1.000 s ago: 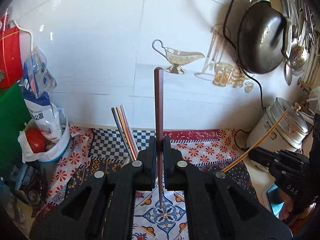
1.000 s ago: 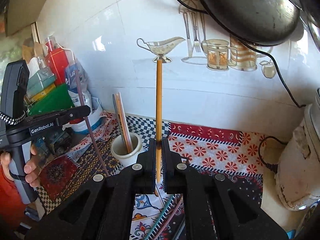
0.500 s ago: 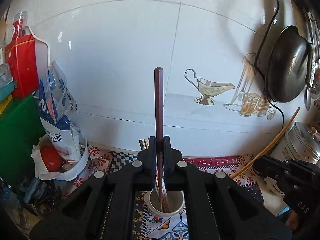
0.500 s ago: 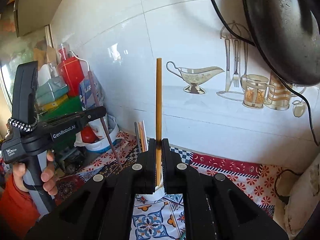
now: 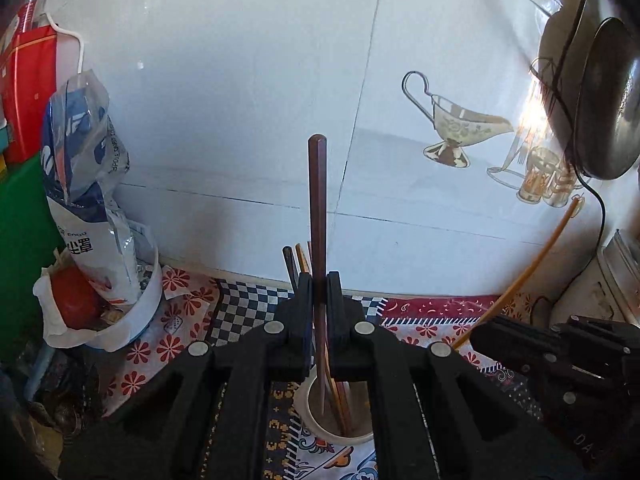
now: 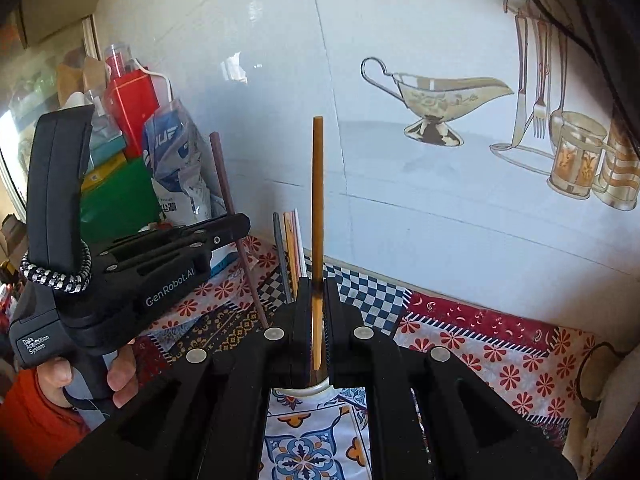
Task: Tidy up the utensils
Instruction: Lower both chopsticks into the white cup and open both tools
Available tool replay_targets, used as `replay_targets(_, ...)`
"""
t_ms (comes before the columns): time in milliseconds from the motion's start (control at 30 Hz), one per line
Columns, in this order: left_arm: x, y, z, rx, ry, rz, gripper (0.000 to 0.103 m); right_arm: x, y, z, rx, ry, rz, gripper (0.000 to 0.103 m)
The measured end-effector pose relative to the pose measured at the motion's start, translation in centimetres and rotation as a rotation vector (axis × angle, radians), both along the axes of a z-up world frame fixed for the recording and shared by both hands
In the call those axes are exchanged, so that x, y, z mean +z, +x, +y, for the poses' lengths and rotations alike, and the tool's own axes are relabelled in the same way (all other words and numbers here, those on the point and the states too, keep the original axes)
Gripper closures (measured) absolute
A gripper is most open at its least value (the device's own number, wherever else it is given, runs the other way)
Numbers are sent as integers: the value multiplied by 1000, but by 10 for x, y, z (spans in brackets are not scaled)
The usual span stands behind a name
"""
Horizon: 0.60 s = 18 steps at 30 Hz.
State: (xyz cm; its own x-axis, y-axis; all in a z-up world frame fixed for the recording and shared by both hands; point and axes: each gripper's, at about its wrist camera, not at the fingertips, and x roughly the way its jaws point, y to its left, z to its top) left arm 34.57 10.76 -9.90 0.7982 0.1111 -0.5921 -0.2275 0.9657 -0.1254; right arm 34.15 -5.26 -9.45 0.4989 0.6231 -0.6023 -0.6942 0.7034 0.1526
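We have a chopstick in each hand. The left gripper (image 5: 318, 292) has its jaws clamped tight on the dark brown chopstick (image 5: 317, 200), held near upright, and its lower tip looks to be inside the mouth of the white cup (image 5: 308, 420) on the patterned cloth (image 5: 240, 312) covering the worktop. Other chopsticks (image 5: 298, 258) stand in that cup, leaning toward the tiled wall (image 5: 240, 100).

The right gripper (image 6: 317, 300) has its jaws pinched shut on the yellow chopstick (image 6: 317, 200), also upright, with the cup's rim (image 6: 300, 391) showing just below the jaws. From this side the left gripper (image 6: 240, 226) is close by on the left.

Both sticks crowd one small opening, so we take them one at a time. We sink the brown one until its tip is well below the rim, then ease the jaws apart and let it lean against the others. We keep the yellow one clear to the side meanwhile, so the grippers don't bump or tip the cup.
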Motion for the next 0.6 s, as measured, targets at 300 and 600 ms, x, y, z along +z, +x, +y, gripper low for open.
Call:
replay_targets(300,-36,20,0,-22,-8,121,99,-34,26,10,6,-49,116,98)
replay_targets(600,-56,24,-2,-28,-25,209,99,-52,28,15,38,-106,159,98)
